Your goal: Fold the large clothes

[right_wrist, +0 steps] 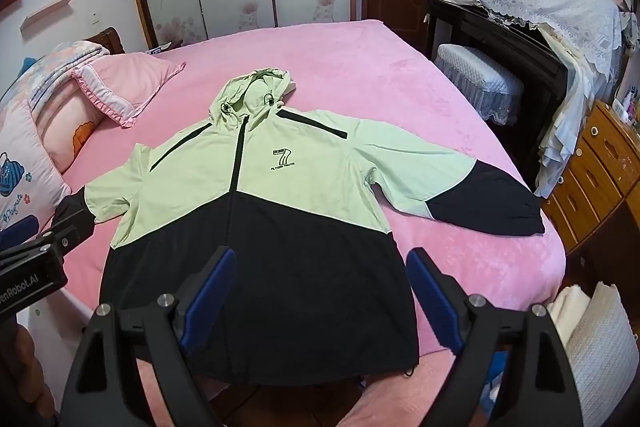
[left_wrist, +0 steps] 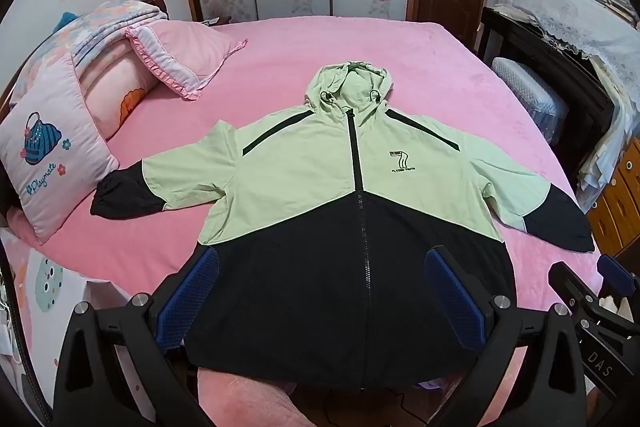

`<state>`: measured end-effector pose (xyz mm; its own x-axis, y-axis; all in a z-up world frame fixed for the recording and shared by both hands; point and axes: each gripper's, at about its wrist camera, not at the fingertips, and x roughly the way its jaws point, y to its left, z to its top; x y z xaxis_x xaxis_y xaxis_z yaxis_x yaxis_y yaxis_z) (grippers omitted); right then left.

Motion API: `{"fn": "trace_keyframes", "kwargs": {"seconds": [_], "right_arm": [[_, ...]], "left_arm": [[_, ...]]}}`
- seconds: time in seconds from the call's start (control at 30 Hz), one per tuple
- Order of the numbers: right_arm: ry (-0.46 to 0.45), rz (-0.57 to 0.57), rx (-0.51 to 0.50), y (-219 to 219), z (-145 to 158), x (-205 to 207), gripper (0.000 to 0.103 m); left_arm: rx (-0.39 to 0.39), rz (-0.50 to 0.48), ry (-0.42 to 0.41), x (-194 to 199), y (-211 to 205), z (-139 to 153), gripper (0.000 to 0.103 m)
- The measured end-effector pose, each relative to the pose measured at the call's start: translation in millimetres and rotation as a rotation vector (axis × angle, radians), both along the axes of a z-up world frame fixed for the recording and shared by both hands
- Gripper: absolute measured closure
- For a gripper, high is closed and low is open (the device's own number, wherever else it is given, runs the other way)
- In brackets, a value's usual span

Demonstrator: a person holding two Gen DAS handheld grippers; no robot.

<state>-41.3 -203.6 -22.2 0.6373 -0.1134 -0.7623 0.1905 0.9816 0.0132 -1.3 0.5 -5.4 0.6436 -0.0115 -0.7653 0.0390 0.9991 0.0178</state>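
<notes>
Both grippers hover near the hem with jaws spread wide and holding nothing: the left gripper (left_wrist: 322,291) above the black lower panel, the right gripper (right_wrist: 322,287) above the hem's right half. The jacket (left_wrist: 352,195) lies face up, zipped, spread flat on the pink bed (left_wrist: 360,43). To start the fold well, each should probably reach out to a sleeve: the left sleeve (left_wrist: 132,187) and right sleeve (right_wrist: 460,183) lie outstretched. Pinch at the cuff and draw it across the chest, keeping the cloth flat. Farther off, the hood (left_wrist: 348,87) looks slightly rumpled, though distortion makes this uncertain; smooth it first.
</notes>
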Motion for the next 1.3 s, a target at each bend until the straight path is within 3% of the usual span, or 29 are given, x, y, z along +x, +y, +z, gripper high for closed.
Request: {"fn": "trace_keyframes", "kwargs": {"seconds": [0.63, 0.93, 1.3], "right_arm": [[-0.004, -0.001, -0.002, 2, 2, -3, 0.015], [-0.006, 0.000, -0.004, 1, 3, -4, 0.015], [-0.008, 0.000, -0.002, -2, 1, -5, 0.015]], "left_arm": [[-0.004, -0.015, -0.007, -6, -1, 4, 0.001], [0.020, -0.031, -0.059, -13, -8, 12, 0.001], [-0.013, -0.051, -0.041, -11, -5, 11, 0.001]]}}
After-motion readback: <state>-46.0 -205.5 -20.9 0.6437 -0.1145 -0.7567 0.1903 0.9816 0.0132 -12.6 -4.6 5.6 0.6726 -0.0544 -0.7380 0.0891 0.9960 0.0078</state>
